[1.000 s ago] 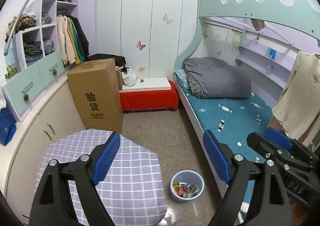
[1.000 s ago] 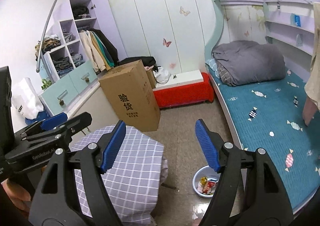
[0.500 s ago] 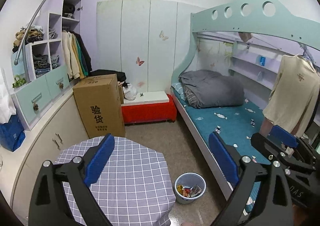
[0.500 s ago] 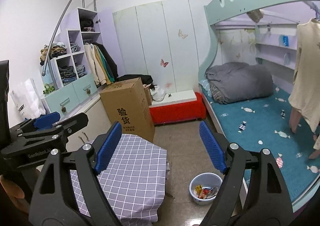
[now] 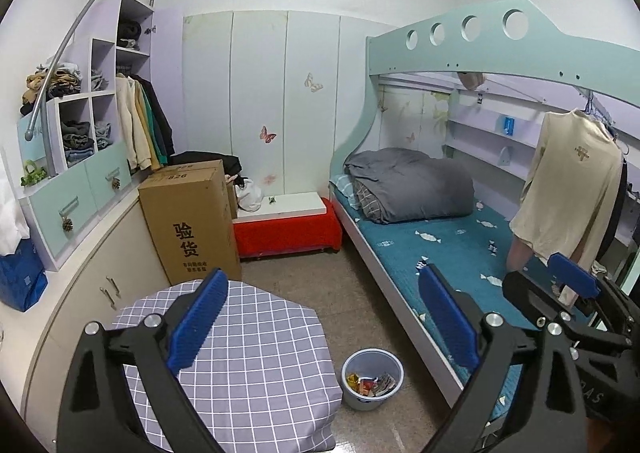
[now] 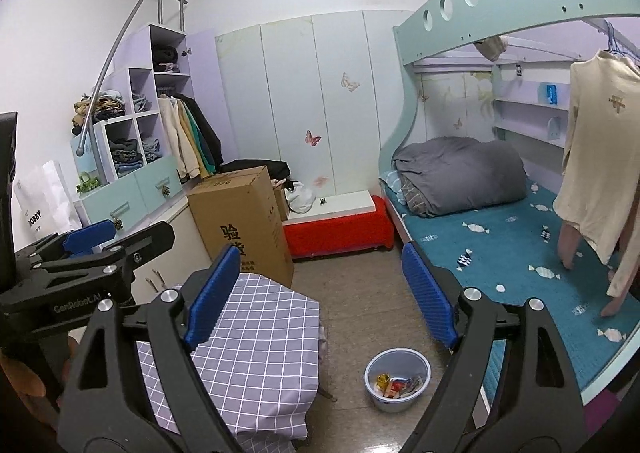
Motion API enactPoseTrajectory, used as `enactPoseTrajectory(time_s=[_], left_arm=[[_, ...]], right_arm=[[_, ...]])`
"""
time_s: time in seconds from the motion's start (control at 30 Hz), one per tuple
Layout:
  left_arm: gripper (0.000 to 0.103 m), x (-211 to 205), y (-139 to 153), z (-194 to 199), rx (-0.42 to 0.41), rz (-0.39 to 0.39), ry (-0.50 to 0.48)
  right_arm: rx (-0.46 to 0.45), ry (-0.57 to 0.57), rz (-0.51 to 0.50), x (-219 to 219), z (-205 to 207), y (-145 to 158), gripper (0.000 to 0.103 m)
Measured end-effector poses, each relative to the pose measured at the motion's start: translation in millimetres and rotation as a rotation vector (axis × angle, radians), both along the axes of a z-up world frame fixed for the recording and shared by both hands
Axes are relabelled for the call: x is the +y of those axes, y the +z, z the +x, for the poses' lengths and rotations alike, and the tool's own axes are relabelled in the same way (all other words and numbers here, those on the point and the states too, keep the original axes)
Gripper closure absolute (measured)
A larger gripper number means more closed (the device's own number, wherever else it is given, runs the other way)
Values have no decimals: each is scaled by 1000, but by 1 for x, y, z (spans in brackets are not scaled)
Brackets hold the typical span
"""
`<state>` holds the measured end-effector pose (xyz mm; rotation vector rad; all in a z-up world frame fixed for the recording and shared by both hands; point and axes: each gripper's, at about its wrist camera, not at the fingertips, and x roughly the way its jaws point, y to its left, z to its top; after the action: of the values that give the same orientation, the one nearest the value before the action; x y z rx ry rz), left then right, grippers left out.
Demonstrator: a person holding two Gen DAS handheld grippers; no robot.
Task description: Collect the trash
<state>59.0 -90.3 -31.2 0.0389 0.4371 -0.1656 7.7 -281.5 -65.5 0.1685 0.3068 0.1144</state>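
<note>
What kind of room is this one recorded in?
A small bedroom, probably a child's: a bunk bed with a folded grey duvet, an open wardrobe of hanging clothes, butterfly stickers on the wall panels.

Your two wrist cameras sit side by side, high, tilted slightly down across the room. Both share the table [image 5: 248, 353], bin [image 5: 372, 363], box [image 6: 240, 221] and bed [image 6: 512, 245].

— Where's the free room?
— The bare floor [image 5: 320, 285] at mid-frame, between the checked table [image 5: 248, 365] at lower left and the bed [image 5: 452, 253] on the right.
— What blocks it?
— The small bin [image 5: 372, 379] at lower centre; the cardboard box [image 5: 192, 221] behind the table.
</note>
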Motion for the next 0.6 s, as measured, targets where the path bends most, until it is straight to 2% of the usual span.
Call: enactPoseTrajectory(time_s=[0.6], left_arm=[[9,-1,-2,8,-11,-6,-9]], right_arm=[[8,-8,-6,-4,6,-2,21]])
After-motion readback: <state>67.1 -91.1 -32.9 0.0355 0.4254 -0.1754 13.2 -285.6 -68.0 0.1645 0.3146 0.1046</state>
